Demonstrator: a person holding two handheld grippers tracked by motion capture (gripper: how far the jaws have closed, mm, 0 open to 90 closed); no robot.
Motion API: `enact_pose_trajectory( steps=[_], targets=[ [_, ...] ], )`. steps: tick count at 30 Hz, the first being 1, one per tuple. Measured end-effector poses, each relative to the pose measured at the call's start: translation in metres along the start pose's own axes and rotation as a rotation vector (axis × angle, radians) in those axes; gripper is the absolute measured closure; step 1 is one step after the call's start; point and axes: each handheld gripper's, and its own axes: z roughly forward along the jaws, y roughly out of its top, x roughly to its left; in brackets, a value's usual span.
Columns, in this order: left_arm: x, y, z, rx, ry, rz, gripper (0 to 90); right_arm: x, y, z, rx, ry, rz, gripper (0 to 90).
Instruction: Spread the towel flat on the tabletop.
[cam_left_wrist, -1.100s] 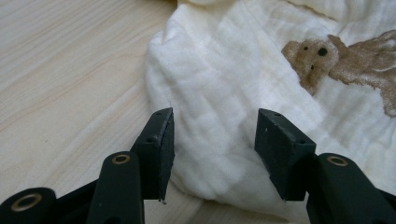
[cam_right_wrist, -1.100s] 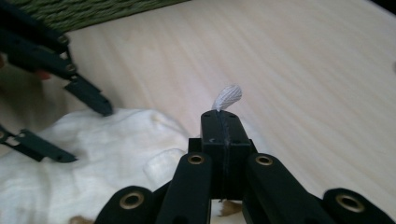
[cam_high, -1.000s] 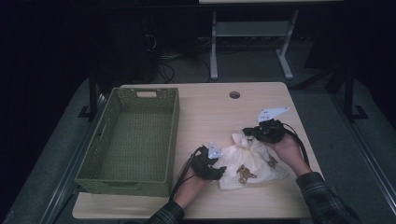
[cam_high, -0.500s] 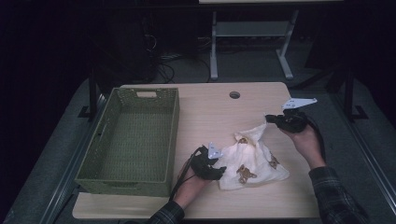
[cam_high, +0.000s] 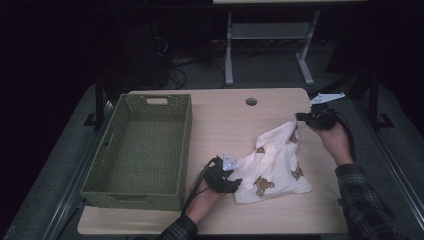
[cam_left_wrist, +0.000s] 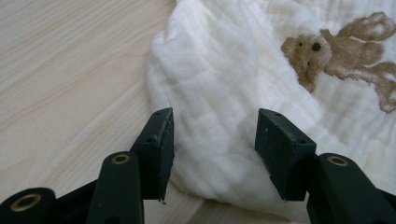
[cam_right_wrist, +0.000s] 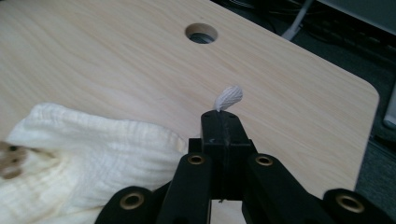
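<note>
Rumpled cream bear-print cloth (cam_high: 272, 165) on table, corner lifted.

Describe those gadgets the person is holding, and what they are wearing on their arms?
Each hand holds a black two-jaw tool. The left gripper has flat, angular jaws with brass-coloured rivets; so does the right gripper. A pale grey three-cornered plate tops each, and a black cable trails back. The sleeves are dark plaid.

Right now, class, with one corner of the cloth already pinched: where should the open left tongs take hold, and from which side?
Grip the cloth at its bunched near-left edge, sliding the left tongs in low along the table. The folded bulge already sits between the open jaws, thick enough to pinch, opposite the right tongs.
</note>
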Motion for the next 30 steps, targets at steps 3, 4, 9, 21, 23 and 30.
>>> enact_pose_trajectory(
  steps=[3,4,9,21,23,30],
  targets=[
    [0.0,0.0,0.0,0.002,-0.002,-0.001,46.6,-0.008,-0.001,0.008,0.016,-0.003,0.023,90.0],
    [0.0,0.0,0.0,-0.001,-0.003,-0.001,46.6,-0.009,-0.003,0.011,0.019,0.004,0.041,89.5],
    [0.0,0.0,0.0,-0.001,-0.003,-0.003,46.1,-0.006,-0.013,0.011,0.008,0.045,0.066,73.1],
    [0.008,0.01,-0.002,-0.042,0.014,-0.048,43.7,0.032,-0.04,-0.003,0.066,0.148,0.036,67.8],
    [0.012,0.016,-0.003,-0.055,0.024,-0.043,43.7,0.039,-0.045,-0.004,0.087,0.155,0.017,66.0],
    [0.025,0.037,0.008,-0.076,0.036,-0.051,44.7,0.053,-0.063,-0.011,0.117,0.205,0.038,64.7]
  ],
)
